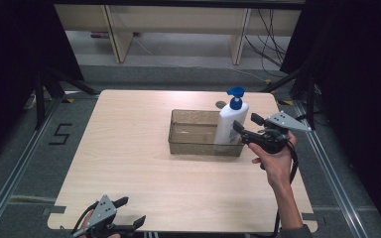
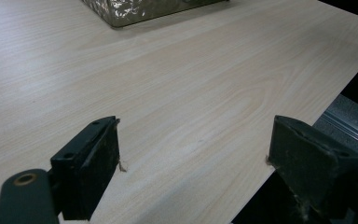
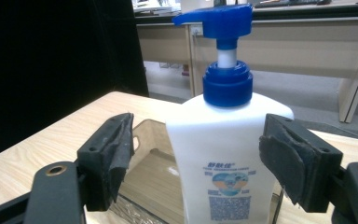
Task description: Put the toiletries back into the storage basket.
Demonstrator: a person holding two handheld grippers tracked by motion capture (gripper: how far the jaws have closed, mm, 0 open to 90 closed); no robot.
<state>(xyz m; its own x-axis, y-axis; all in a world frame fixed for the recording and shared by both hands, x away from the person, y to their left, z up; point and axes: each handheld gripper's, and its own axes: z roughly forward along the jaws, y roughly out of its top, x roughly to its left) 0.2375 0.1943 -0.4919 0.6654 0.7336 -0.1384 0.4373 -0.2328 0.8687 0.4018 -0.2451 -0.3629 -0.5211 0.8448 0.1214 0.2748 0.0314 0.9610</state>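
Pale wooden table [image 1: 144, 163] carries a clear tray [image 1: 198, 133] holding 1 upright pump bottle [image 1: 230, 124], probably rigid, smooth and top-heavy, best gripped mid-body by the wide-open right gripper [image 1: 248, 128]; the left gripper [image 1: 131, 212] idles open.

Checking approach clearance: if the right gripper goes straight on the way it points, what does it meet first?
Most likely the white pump bottle with the blue cap: it stands in the clear plastic bin, squarely between the right gripper's open jaws. How near it is remains unclear.

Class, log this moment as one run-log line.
right claw: open, flanking pump bottle | bottle: upright in clear bin | left claw: open, near table edge
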